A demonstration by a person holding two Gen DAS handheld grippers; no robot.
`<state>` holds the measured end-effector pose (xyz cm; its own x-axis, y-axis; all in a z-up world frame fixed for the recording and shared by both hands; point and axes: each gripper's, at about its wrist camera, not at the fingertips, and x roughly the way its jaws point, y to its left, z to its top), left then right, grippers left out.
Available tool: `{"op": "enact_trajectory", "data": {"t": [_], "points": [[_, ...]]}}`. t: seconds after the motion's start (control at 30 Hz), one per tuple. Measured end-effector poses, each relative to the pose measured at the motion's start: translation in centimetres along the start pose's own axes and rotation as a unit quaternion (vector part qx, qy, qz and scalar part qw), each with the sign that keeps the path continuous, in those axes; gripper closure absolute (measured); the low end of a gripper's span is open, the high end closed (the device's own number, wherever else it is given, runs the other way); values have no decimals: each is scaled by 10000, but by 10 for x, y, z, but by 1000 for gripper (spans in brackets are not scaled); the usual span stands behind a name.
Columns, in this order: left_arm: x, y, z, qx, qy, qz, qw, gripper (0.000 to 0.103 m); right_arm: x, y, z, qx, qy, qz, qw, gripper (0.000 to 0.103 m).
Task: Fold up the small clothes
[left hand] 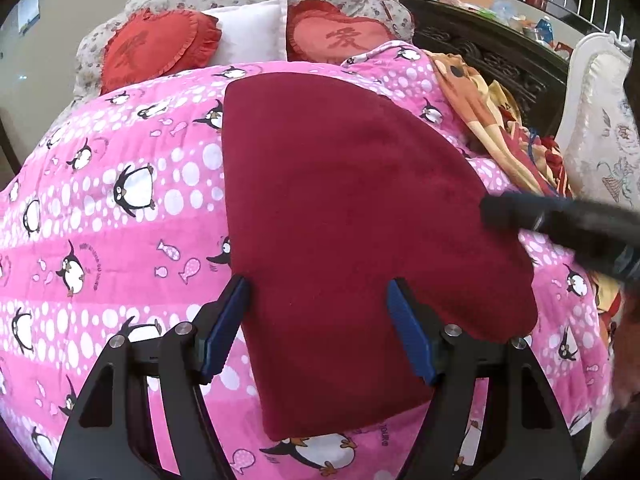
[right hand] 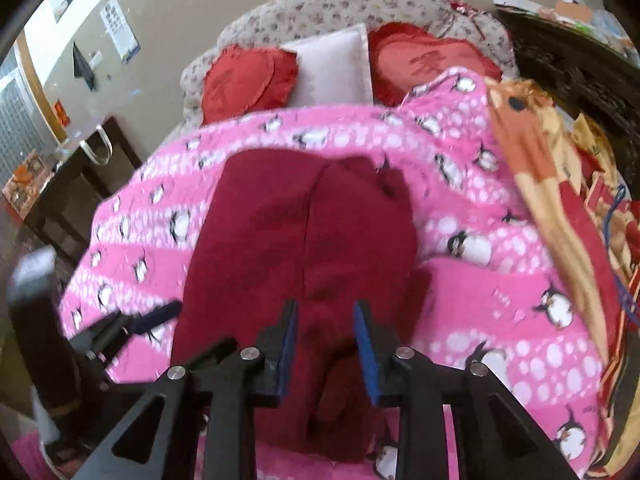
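A dark red garment [left hand: 352,216] lies folded flat on a pink penguin quilt [left hand: 100,240]. My left gripper [left hand: 318,288] is open above its near left part, fingers apart over the cloth, holding nothing. The right gripper's dark fingers [left hand: 560,228] come in blurred from the right over the garment's right edge. In the right wrist view the garment [right hand: 304,248] shows a lengthwise crease, and my right gripper [right hand: 325,308] is open above its near end, holding nothing. The left gripper [right hand: 132,328] shows at the lower left.
Two red heart cushions [left hand: 156,48] and a white pillow [left hand: 248,32] lie at the head of the bed. An orange patterned blanket [left hand: 492,128] is bunched on the right. A dark carved cabinet [left hand: 492,52] stands beyond it. A dark side table [right hand: 76,176] stands left.
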<state>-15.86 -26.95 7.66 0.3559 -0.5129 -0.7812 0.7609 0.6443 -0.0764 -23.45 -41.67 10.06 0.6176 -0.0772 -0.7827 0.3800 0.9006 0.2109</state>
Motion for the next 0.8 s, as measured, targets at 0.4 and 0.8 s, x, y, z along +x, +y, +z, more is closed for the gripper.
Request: {"op": "enact_trajectory", "data": {"t": [0.4, 0.8], "points": [[-8, 3, -2, 41, 24, -46, 10000, 31, 8, -31, -27, 406, 157, 72, 9990, 65], [0, 49, 24, -854, 57, -1115, 9901, 28, 26, -65, -8, 1462, -91, 627, 9872, 19]]}}
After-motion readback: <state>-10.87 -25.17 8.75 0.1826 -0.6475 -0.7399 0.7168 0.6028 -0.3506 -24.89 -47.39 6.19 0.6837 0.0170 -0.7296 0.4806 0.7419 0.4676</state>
